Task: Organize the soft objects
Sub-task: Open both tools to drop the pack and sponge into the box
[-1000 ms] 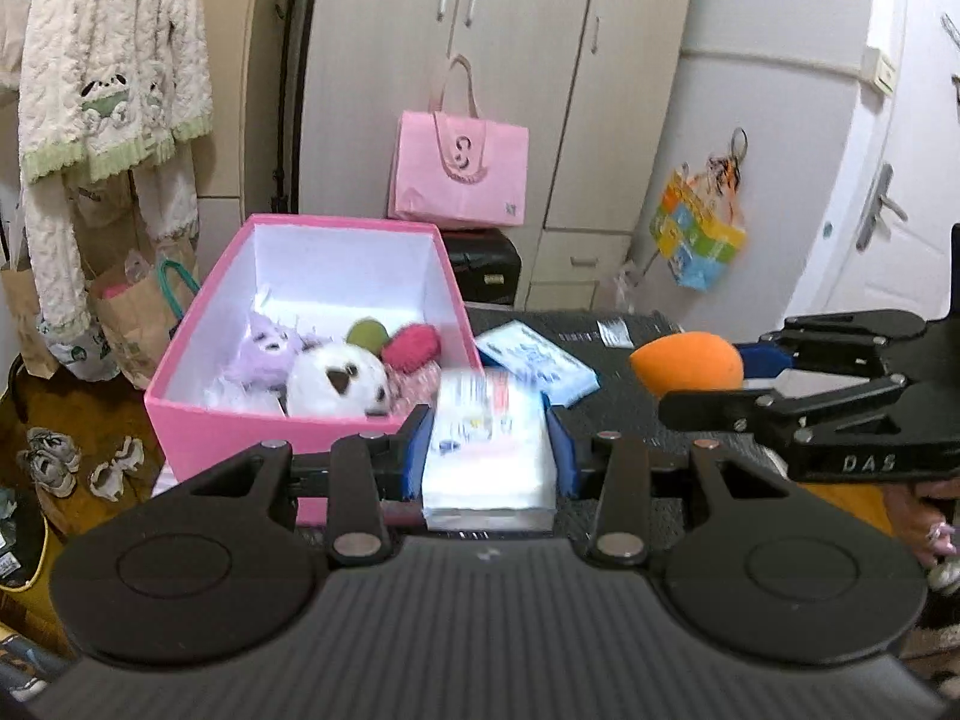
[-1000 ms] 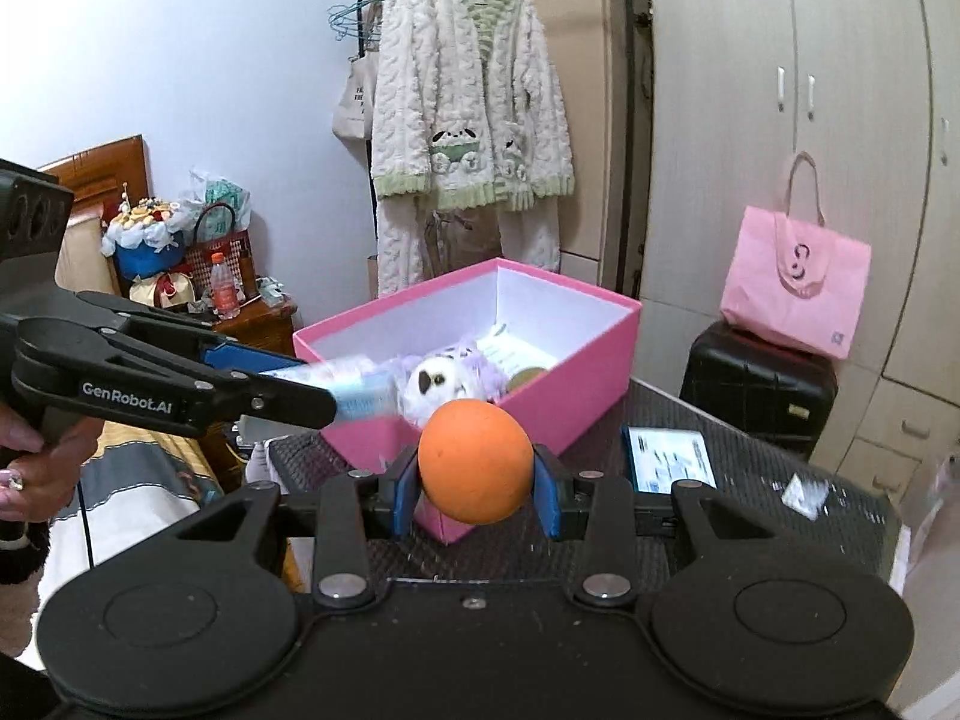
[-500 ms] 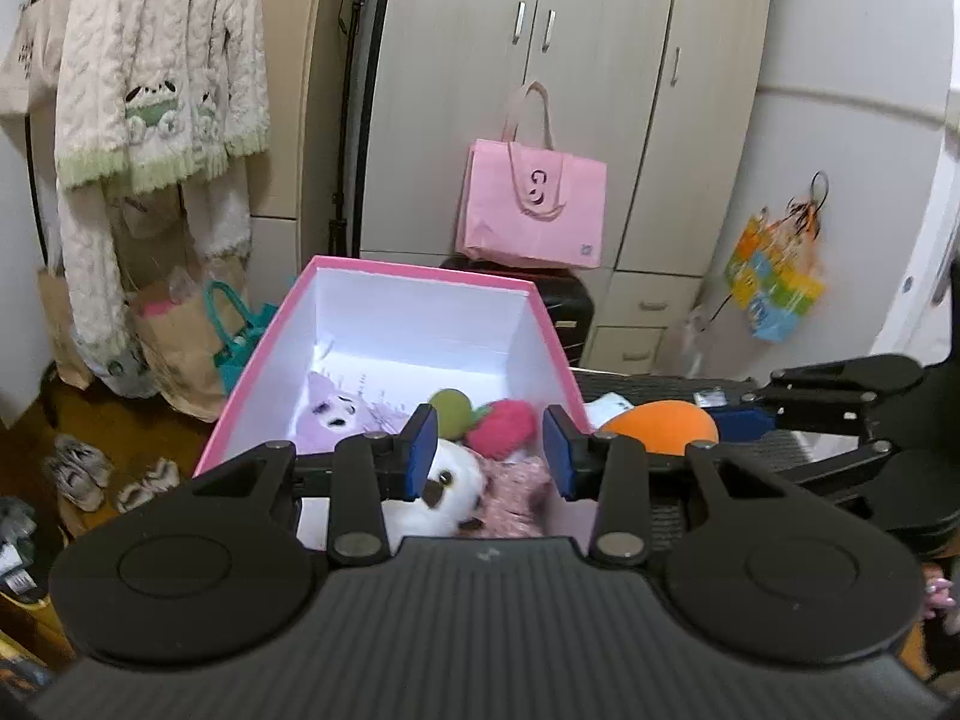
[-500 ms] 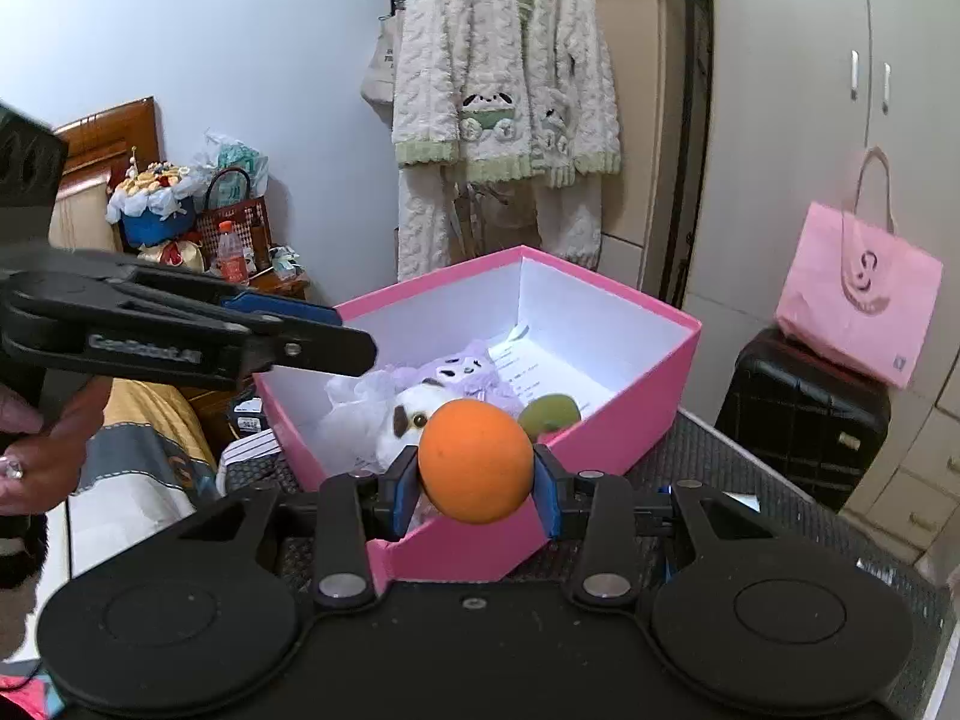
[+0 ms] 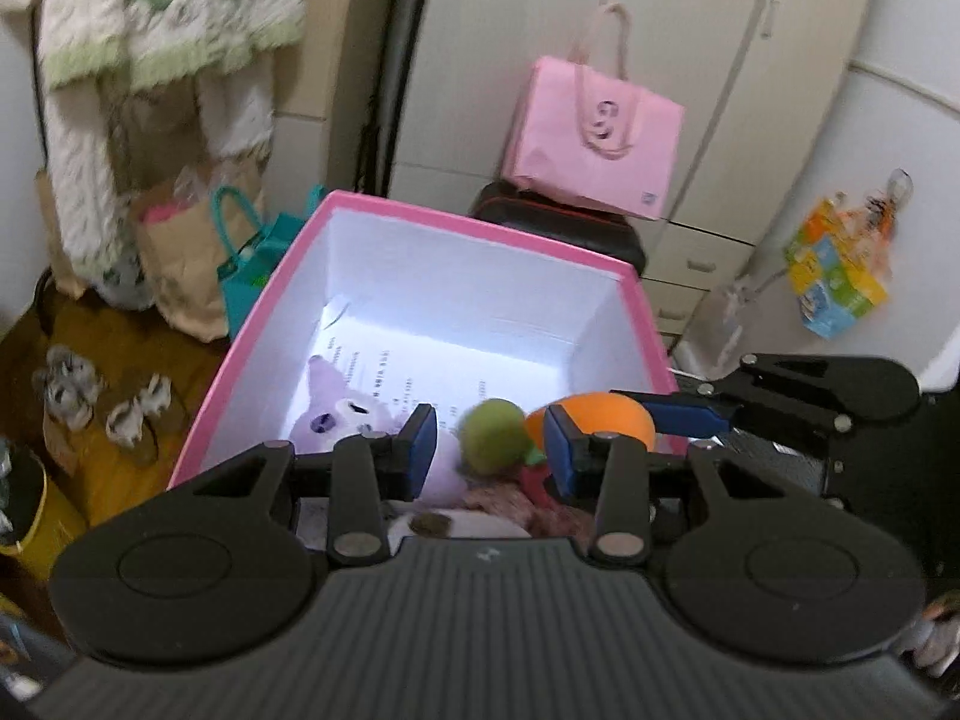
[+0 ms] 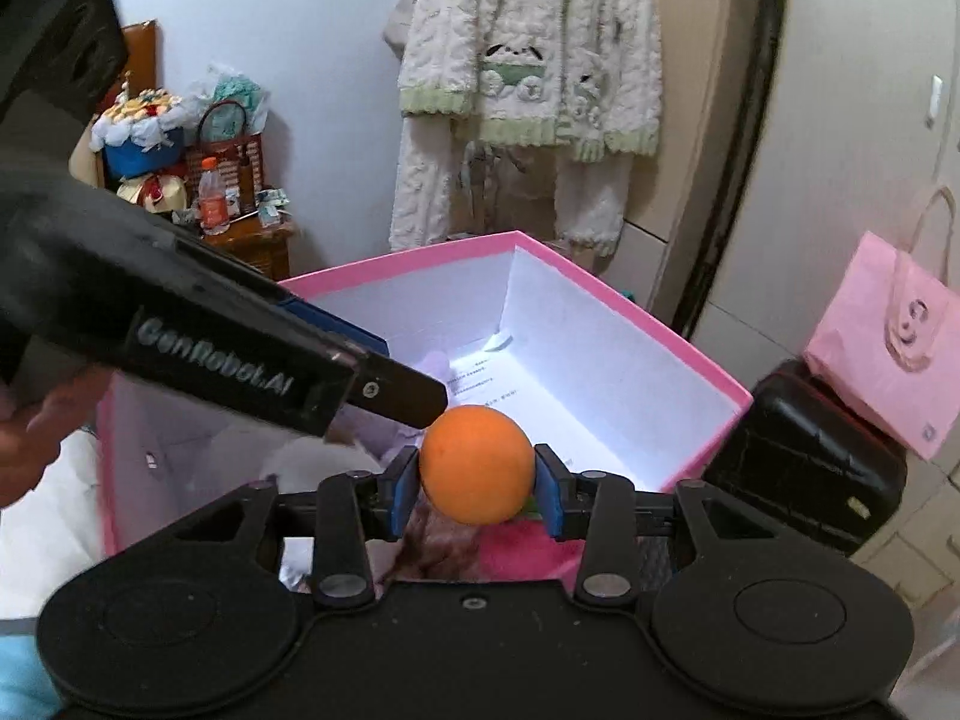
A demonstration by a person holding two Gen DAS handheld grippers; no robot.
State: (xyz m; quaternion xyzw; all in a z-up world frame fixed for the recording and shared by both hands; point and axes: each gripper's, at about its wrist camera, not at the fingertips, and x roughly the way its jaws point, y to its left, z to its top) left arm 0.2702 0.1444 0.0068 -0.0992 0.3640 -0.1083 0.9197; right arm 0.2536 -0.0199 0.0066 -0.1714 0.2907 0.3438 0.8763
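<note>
Round orange ball (image 6: 476, 463) between right gripper (image 6: 476, 483) jaws

orange ball (image 6: 476, 464), pink box (image 6: 606, 306), green ball (image 5: 493, 435)

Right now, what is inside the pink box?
The pink box holds a purple plush, a green ball, a printed sheet, and more soft toys near its front, which the left gripper partly hides.

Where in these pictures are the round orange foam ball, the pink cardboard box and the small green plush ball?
round orange foam ball (image 6: 476, 463): right wrist view, front centre of the ball.
pink cardboard box (image 5: 480, 231): left wrist view, far rim.
small green plush ball (image 5: 493, 435): left wrist view, centre of the ball.
</note>
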